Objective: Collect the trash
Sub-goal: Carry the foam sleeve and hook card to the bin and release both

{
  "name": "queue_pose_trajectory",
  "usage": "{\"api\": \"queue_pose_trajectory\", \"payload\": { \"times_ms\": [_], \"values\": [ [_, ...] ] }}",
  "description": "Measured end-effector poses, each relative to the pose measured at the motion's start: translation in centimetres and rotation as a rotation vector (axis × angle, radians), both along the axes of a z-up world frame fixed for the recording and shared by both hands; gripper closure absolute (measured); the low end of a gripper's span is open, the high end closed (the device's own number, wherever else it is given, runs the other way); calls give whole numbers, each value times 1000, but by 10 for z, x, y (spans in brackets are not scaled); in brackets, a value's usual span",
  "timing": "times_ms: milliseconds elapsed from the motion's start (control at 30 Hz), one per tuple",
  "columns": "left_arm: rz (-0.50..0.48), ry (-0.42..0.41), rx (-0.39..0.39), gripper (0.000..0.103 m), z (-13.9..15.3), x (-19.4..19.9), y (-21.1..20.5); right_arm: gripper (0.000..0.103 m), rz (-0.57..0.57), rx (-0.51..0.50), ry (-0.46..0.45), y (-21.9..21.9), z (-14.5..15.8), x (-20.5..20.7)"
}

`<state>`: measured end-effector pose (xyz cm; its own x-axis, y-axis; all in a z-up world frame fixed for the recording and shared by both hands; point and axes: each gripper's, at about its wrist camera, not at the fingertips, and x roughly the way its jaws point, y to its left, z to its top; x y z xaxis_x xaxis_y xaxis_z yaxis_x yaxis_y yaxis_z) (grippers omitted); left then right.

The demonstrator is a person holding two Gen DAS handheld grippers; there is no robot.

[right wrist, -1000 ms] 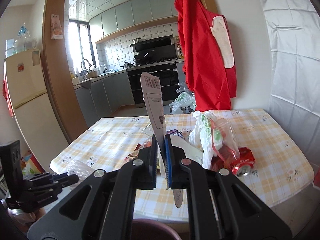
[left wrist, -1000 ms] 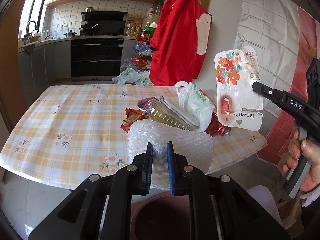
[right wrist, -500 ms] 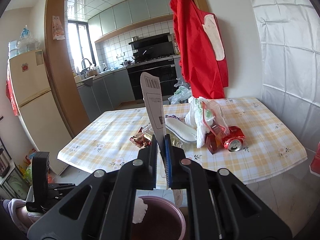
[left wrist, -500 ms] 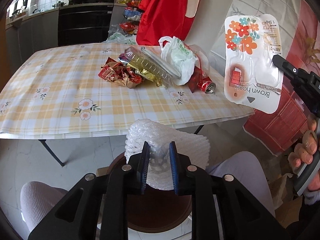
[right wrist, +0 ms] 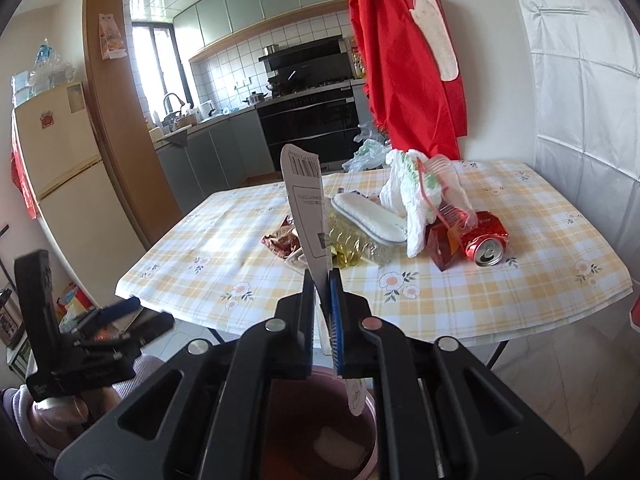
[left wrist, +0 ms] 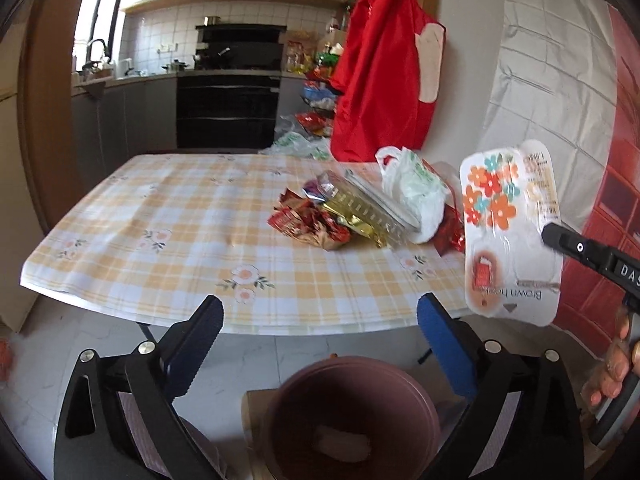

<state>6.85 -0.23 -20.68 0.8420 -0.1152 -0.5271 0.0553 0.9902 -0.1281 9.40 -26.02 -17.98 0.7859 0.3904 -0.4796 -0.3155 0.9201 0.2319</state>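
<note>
We count one dusty-pink bin [left wrist: 352, 412] on the floor, and one pale lump [left wrist: 340, 442] lying in it. One flowered blister card [left wrist: 508, 232] is up in the air. On the one checked table [left wrist: 160, 220] we make out one white plastic bag [left wrist: 416, 196], one red drink can [right wrist: 486, 242], one white insole-shaped pad [right wrist: 370, 220], one clear ribbed plastic tray [left wrist: 372, 210] and one small red carton [right wrist: 442, 246]. The crumpled red and gold wrappers [left wrist: 320, 224] are too tangled to count. We see two grippers, left gripper [left wrist: 320, 320] and right gripper [right wrist: 322, 292]. One red garment [left wrist: 384, 80] hangs on the wall, and one fridge [right wrist: 60, 184] stands at the left.
</note>
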Motion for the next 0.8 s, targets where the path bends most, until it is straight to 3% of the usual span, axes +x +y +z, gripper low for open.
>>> {"api": "queue_pose_trajectory", "payload": {
  "times_ms": [167, 333, 667, 800],
  "values": [
    [52, -23, 17, 6, 5, -7, 10, 92, 22, -17, 16, 8, -3, -2],
    [110, -13, -17, 6, 5, -9, 26, 92, 61, -33, 49, 19, -8, -3],
    [192, 27, -35, 6, -3, -11, 44, 92, 153, -16, 170, 41, -31, 0],
    [201, 36, -38, 6, -5, -10, 45, 78, 179, -14, 185, 47, -35, 0]
  ]
}}
